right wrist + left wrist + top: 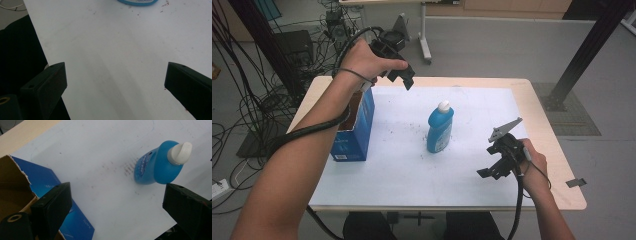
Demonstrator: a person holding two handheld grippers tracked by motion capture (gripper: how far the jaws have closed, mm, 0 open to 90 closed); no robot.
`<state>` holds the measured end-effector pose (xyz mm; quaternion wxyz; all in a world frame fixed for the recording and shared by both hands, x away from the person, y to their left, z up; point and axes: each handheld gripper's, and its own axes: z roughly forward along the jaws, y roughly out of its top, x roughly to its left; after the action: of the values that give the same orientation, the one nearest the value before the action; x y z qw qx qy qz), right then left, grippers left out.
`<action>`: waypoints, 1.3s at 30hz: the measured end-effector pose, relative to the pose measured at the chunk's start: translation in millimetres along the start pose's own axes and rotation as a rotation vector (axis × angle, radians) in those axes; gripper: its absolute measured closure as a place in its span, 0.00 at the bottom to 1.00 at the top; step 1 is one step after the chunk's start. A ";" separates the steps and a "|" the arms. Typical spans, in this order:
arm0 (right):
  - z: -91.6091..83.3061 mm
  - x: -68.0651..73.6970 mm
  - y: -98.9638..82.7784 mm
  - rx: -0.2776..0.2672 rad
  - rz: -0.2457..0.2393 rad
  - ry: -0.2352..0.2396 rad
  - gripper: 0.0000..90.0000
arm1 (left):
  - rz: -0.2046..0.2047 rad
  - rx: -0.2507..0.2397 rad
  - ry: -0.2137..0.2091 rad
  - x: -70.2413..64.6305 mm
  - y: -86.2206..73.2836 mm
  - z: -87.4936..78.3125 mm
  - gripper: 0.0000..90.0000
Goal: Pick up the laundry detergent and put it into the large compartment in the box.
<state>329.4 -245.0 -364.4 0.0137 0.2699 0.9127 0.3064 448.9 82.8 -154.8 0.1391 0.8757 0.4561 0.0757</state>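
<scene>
A blue bottle (440, 130) with a white cap stands upright in the middle of the white sheet; the left gripper view looks down on the same bottle (156, 165). An open blue cardboard box (357, 122) stands at the left of the sheet, its torn brown inside (12, 187) near my left jaws. My left gripper (404, 75) hangs high over the box's far end, open and empty. My right gripper (492, 170) is low near the table's front right, open and empty, apart from the bottle, whose base (137, 2) shows at the top edge.
A white sheet (412, 165) covers most of the wooden table (557, 150). Small dark specks lie on the sheet around the bottle. Cables and equipment lie on the floor at the left, and a black post rises at the far right.
</scene>
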 end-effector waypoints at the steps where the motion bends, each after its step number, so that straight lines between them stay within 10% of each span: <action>1: 0.1 0.2 0.3 0.000 0.000 -0.001 0.05 | 0.000 0.000 0.000 0.4 -0.5 0.1 0.10; 24: 2.4 -6.1 0.0 0.024 0.002 -0.006 0.05 | 0.005 0.009 -0.025 -4.3 0.5 5.8 0.10; 39: 3.9 -7.2 -1.9 0.026 0.007 -0.004 0.05 | 0.055 0.005 -0.043 -34.5 11.6 2.2 0.09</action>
<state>335.4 -247.7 -369.6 0.0109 0.2736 0.9158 0.2938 438.7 47.7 -153.5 0.1447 0.8896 0.4290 0.0597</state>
